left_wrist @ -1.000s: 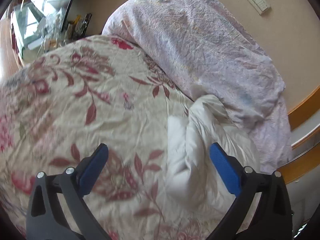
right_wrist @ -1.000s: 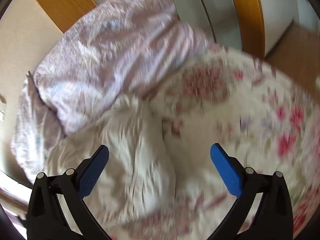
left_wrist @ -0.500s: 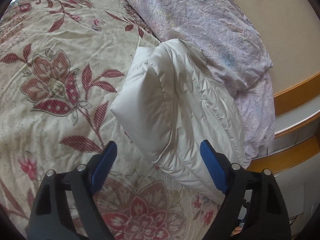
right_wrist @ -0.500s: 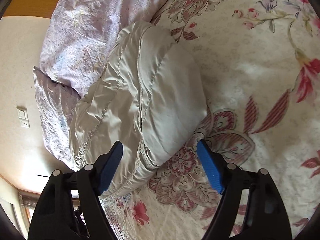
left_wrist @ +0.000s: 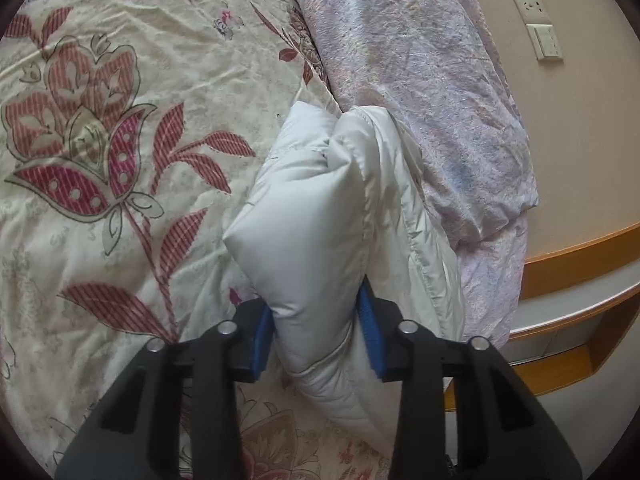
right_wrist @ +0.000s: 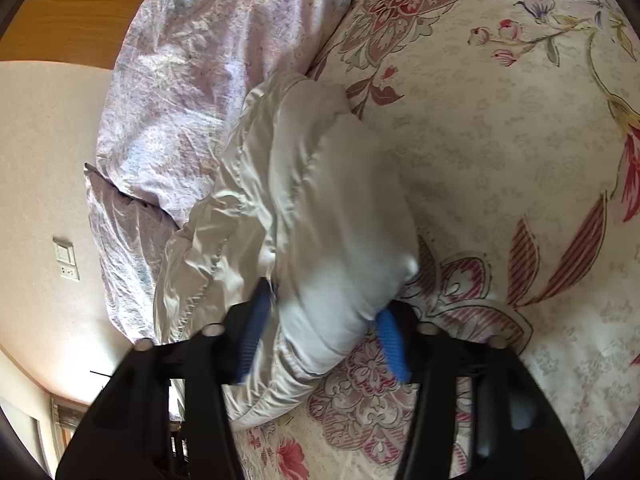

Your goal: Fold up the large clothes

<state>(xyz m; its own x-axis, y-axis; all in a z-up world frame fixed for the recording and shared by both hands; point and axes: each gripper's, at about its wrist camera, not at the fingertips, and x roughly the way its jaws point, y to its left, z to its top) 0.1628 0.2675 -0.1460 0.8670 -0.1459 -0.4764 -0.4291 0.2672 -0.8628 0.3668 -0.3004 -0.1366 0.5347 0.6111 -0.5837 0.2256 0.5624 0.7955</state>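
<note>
- White puffy jacket squeezed between left gripper pads, just closing; likewise right gripper.
- Slick, springy padding: may squirt out ahead on lifting.
- Could snag bedspread underneath.

Open bedspread: we see it broad and bare on the side of the white padded jacket away from the wall, with room for a gripper to pass.
Pillow: we find it lying against the jacket's far flank, closing off that side.
Wall: it stands right behind the pillow, with a switch plate on it.
Wooden ledge: it borders the bed's corner, just beyond the pillow's end.
Under the jacket: it rests on the bedspread, so we see no gap there.
</note>
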